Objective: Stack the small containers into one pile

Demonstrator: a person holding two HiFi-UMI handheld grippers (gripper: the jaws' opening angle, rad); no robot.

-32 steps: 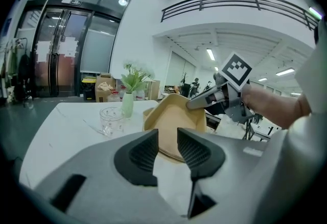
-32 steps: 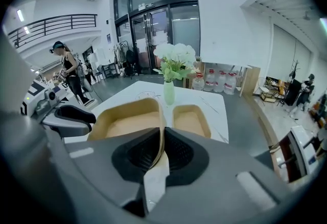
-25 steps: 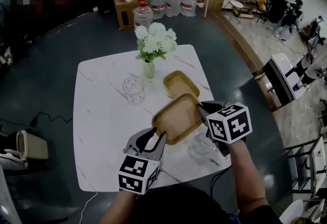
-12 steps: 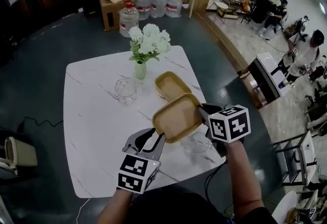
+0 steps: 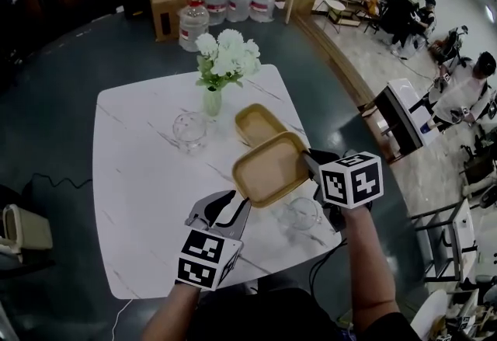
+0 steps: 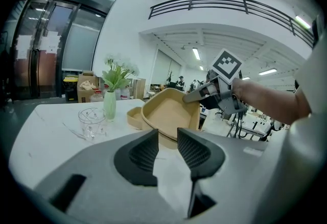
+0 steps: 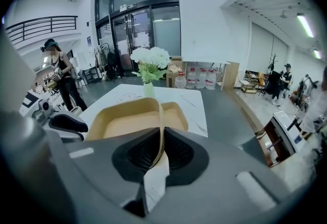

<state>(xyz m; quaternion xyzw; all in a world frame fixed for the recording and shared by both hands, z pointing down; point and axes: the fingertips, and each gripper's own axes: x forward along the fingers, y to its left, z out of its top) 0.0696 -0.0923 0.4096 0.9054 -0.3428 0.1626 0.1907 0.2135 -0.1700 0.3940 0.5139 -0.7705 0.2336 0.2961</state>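
My right gripper (image 5: pixel 313 166) is shut on the rim of a tan shallow container (image 5: pixel 268 170), which is tilted, with the gripped side raised above the table. In the right gripper view the rim (image 7: pixel 160 131) runs between the shut pads. A second tan container (image 5: pixel 258 123) lies flat on the white marble table (image 5: pixel 140 176) just beyond the held one. My left gripper (image 5: pixel 225 209) hovers open and empty near the held container's near corner. In the left gripper view the held container (image 6: pixel 171 113) and the second container (image 6: pixel 134 117) lie ahead of the parted fingers (image 6: pixel 144 154).
A vase of white flowers (image 5: pixel 216 75) stands at the table's far side, with a clear glass cup (image 5: pixel 190 130) beside it. Another glass cup (image 5: pixel 301 214) sits below the right gripper near the front right edge. Boxes and water jugs (image 5: pixel 194 17) stand on the floor beyond.
The right gripper has carried the held container slightly farther, toward the second container. The left gripper stays open in about the same place.
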